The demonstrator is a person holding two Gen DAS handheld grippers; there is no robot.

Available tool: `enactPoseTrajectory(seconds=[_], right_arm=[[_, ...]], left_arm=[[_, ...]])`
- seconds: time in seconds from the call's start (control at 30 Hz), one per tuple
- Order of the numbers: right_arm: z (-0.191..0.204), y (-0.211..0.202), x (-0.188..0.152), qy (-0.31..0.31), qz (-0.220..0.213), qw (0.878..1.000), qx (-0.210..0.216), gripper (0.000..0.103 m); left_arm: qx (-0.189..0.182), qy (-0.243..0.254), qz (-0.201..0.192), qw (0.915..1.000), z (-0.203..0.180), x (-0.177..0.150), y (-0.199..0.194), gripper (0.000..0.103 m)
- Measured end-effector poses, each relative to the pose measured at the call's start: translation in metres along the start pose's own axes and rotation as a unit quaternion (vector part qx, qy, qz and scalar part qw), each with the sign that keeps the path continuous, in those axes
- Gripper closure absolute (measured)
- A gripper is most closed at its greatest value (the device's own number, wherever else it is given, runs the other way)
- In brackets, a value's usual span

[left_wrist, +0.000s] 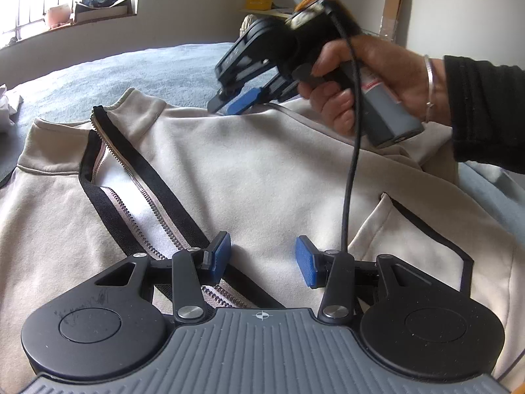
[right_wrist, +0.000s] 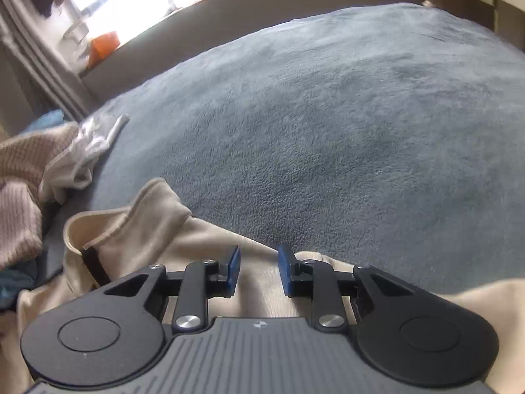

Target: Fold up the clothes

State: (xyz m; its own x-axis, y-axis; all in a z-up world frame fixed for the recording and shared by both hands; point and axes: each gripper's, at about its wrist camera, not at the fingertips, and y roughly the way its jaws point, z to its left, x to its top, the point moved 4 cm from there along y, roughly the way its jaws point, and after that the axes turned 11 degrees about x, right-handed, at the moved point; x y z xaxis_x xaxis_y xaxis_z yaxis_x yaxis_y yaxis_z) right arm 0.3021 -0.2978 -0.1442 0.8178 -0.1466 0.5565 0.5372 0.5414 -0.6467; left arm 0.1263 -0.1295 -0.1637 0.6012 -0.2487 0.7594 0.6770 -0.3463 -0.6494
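Observation:
A cream zip-up jacket (left_wrist: 262,164) lies front up on the blue blanket, its black-edged zipper (left_wrist: 144,203) partly undone. My left gripper (left_wrist: 262,257) hovers open over the jacket's lower chest, with nothing between its blue pads (left_wrist: 220,252). A hand (left_wrist: 370,78) holds my right gripper (left_wrist: 231,101) at the jacket's far shoulder edge. In the right wrist view the right gripper (right_wrist: 259,269) is open just above the shoulder fabric of the jacket (right_wrist: 256,298), with the collar (right_wrist: 131,223) to its left. It grips nothing.
The blue blanket (right_wrist: 328,115) spreads wide beyond the jacket. A pile of knitted pink and beige clothes (right_wrist: 19,180) and a crumpled clear bag (right_wrist: 95,134) lie at the left. A black cable (left_wrist: 351,170) hangs from the right gripper over the jacket. A window sill (left_wrist: 82,16) runs behind.

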Motion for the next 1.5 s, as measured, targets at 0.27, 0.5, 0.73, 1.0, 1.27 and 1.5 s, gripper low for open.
enactPoseTrajectory(seconds=[0.27,0.5,0.73,1.0,1.27,1.5], right_arm=[[0.033,-0.196,-0.041,-0.052,-0.033,0.997,0.051,0.075],[0.058,-0.276,-0.150,-0.108,0.001,0.994,0.013,0.075],[0.056,-0.279,-0.221,-0.096,-0.019,0.995,-0.026,0.076],[0.049,-0.285,-0.291,-0.074,-0.064,0.992,-0.074,0.077],[-0.041,-0.346,-0.300,0.109,-0.131,0.976,-0.137,0.060],[-0.073,-0.351,-0.312,0.211,-0.154,0.962,-0.076,0.060]], left_arm=[[-0.002,-0.030,-0.011,0.9995,0.014,0.007,-0.022,0.054],[-0.035,0.029,-0.018,0.9988,-0.020,-0.005,-0.064,0.054],[-0.094,0.104,0.007,0.9901,-0.076,-0.043,-0.099,0.054],[-0.081,0.170,0.041,0.9813,-0.104,-0.081,-0.106,0.054],[-0.066,0.182,0.053,0.9797,-0.108,-0.088,-0.105,0.052],[-0.066,0.184,0.056,0.9792,-0.108,-0.084,-0.109,0.051]])
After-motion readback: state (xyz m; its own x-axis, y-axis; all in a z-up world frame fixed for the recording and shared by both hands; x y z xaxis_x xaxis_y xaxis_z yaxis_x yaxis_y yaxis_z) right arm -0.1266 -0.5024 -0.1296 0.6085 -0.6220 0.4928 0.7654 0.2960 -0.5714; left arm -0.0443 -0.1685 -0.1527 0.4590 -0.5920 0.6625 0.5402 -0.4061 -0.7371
